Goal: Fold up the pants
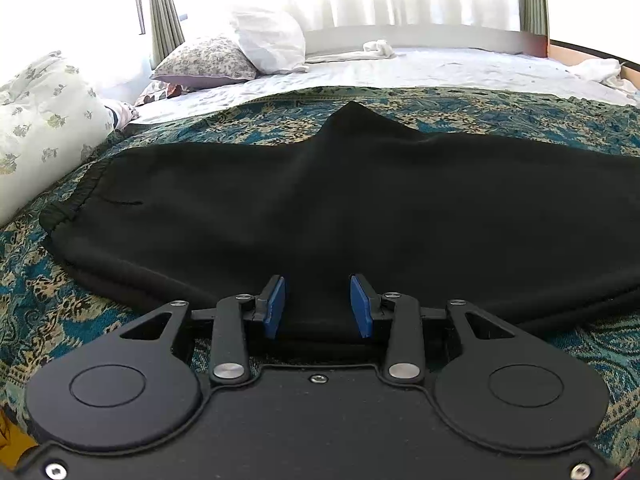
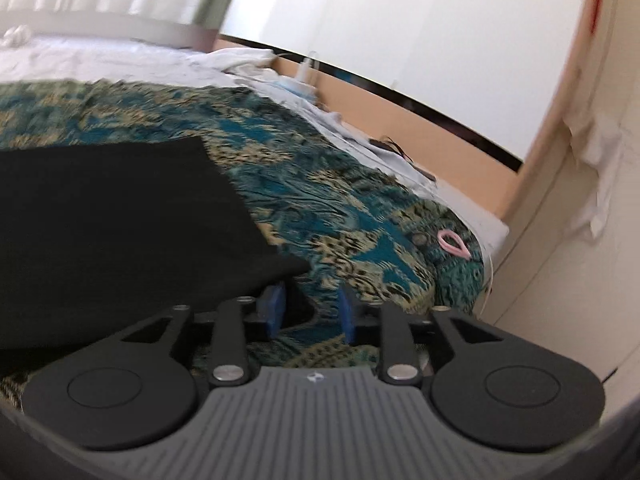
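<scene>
Left gripper point(image 1: 318, 306): jaws spread, blue pads point(image 1: 275, 307) apart, with the near edge of the black pants point(image 1: 320, 208) lying between them. No pinch is visible; the pads stand clear of the fabric on both sides.

Right gripper point(image 2: 310, 312): jaws spread, one blue pad point(image 2: 274, 308) partly covered by a corner of the pants point(image 2: 120, 216), the other pad over bare bedspread. The fabric is not clamped.

Pants: black, matte, laid flat across a teal and tan patterned bedspread point(image 1: 480, 108) on a bed. The left wrist view shows a gathered elastic waistband point(image 1: 74, 200) at the left end, a raised peak of cloth point(image 1: 352, 114) at the far edge, and doubled layers along the near edge. The garment runs off frame to the right.

Left wrist view only: a floral pillow point(image 1: 204, 60), a white pillow point(image 1: 270, 40), a rolled floral quilt point(image 1: 44, 120), green curtains point(image 1: 162, 8) against a bright window.

Right wrist view only: the squared leg end of the pants, the bed's corner, a pink loop point(image 2: 452, 242) lying on the bedspread, a white wall panel point(image 2: 400, 40) and an orange-tan baseboard strip point(image 2: 400, 116). This view is motion-blurred; small items by the wall cannot be identified.
</scene>
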{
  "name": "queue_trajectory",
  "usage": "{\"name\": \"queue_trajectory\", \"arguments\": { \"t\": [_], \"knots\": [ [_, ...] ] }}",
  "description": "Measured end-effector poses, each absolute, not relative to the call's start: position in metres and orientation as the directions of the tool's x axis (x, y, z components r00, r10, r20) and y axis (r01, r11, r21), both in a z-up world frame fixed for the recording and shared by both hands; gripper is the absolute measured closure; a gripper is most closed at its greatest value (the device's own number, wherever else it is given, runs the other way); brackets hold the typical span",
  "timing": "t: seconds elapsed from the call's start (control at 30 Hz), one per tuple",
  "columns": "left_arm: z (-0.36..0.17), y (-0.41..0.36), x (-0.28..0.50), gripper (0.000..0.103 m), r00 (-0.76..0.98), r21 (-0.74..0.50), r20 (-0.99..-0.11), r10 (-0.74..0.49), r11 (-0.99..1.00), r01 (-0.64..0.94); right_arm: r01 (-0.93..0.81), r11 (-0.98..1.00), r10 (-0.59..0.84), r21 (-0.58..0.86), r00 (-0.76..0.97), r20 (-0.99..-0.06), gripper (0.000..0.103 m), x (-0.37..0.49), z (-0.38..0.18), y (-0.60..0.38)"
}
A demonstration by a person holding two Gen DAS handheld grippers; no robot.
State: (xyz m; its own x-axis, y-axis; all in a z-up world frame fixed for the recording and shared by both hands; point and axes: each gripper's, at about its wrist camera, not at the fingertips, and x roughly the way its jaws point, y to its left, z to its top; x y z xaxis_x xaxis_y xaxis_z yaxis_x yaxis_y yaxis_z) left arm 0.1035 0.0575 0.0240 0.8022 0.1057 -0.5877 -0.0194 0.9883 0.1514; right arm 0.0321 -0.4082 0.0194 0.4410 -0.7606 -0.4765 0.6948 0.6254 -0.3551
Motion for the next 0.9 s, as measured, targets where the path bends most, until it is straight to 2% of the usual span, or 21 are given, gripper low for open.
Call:
{"name": "queue_trajectory", "arguments": {
  "t": [0.03,0.17,0.3,0.43,0.53,0.7,0.8,0.9],
  "knots": [
    [0.024,0.057,0.103,0.067,0.802,0.152,-0.587,0.106,0.988,-0.019,0.706,0.616,-0.766,-0.350,0.433,-0.475,0.041,0.030,0.021,-0.411],
    [0.024,0.056,0.100,0.067,0.805,0.158,-0.584,0.106,0.987,-0.015,0.747,0.594,-0.768,-0.299,0.417,-0.487,0.034,0.016,0.031,-0.418],
    [0.031,0.054,0.096,0.067,0.800,0.169,-0.592,0.098,0.986,0.004,0.776,0.601,-0.744,-0.189,0.456,-0.488,0.025,0.004,0.046,-0.416],
    [0.042,0.060,0.094,0.067,0.800,0.112,-0.598,0.057,0.994,0.013,0.745,0.666,-0.667,-0.037,0.574,-0.474,0.015,0.004,0.065,-0.394],
    [0.050,0.063,0.097,0.067,0.819,0.092,-0.572,0.046,0.996,0.009,0.634,0.772,-0.546,0.033,0.690,-0.475,0.012,0.020,0.071,-0.362],
    [0.069,0.062,0.125,0.067,0.847,0.113,-0.529,0.041,0.993,0.023,0.378,0.926,-0.318,0.021,0.806,-0.499,0.011,0.063,0.067,-0.283],
    [0.078,0.066,0.157,0.077,0.842,0.091,-0.539,0.025,0.995,0.029,0.198,0.980,-0.156,0.026,0.841,-0.519,0.011,0.086,0.061,-0.222],
    [0.084,0.071,0.189,0.079,0.822,0.044,-0.569,-0.003,0.998,0.034,0.018,0.999,0.003,0.036,0.855,-0.519,0.011,0.098,0.055,-0.160]
  ]
}}
